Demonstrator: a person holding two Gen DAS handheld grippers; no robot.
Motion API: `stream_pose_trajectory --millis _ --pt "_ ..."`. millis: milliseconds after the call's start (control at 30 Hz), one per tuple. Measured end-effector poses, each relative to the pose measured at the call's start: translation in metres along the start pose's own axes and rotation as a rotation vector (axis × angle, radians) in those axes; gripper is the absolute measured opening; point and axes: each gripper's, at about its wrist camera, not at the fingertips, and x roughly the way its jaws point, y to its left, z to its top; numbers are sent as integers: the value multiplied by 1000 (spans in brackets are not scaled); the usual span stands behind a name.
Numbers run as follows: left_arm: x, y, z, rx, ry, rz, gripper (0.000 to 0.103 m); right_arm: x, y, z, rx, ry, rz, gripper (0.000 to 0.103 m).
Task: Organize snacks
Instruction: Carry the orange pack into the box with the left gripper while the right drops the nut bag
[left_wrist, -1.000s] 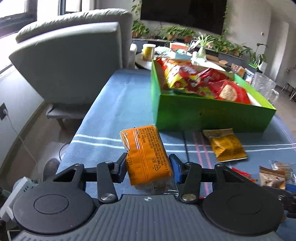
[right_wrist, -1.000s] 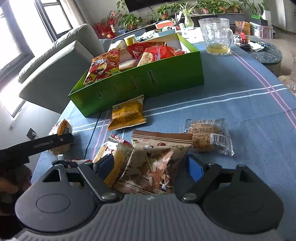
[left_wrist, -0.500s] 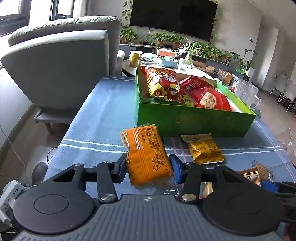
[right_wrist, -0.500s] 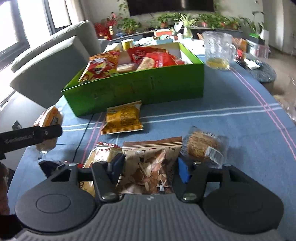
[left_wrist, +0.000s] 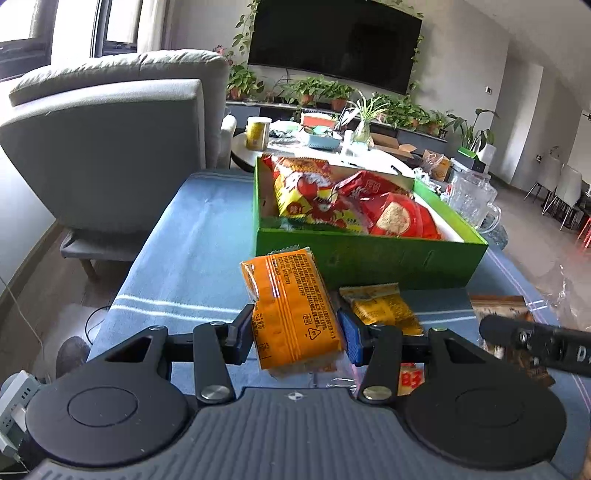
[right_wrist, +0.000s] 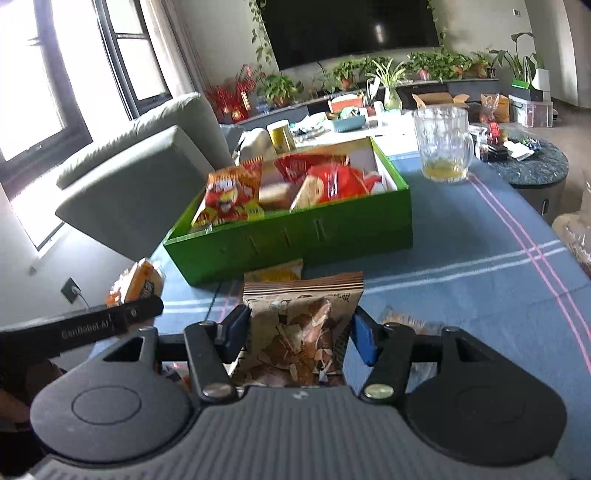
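My left gripper (left_wrist: 295, 332) is shut on an orange snack packet (left_wrist: 291, 306) and holds it above the blue tablecloth, in front of the green box (left_wrist: 369, 254). The box holds several red and yellow snack bags (left_wrist: 317, 192). My right gripper (right_wrist: 299, 332) is shut on a brown snack bag (right_wrist: 299, 332) and holds it lifted off the table, facing the green box (right_wrist: 295, 240). A yellow packet (left_wrist: 380, 306) lies on the cloth just before the box. The left gripper with its orange packet (right_wrist: 144, 284) shows at the left of the right wrist view.
A glass mug (right_wrist: 443, 147) with some yellow liquid stands right of the box. A clear-wrapped biscuit (right_wrist: 402, 321) lies on the cloth under the right gripper. A grey armchair (left_wrist: 110, 155) stands at the table's left end. A low table with clutter (left_wrist: 321, 140) is behind the box.
My right gripper closed on the brown bag and lifted it off the table. My left gripper rose higher with the orange packet and moved toward the box.
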Motion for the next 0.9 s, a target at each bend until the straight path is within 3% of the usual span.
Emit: stream_pose_trajectory --millis 367,700,900 --pt "12 -27 24 63 -26 -52 45 12 -10 42 6 -90 6 67" --pt "32 -49 54 104 -68 -87 44 49 -25 93 -2 -115 -11 67" --pt "43 -45 62 124 -68 -45 46 66 -32 101 3 -104 -15 67"
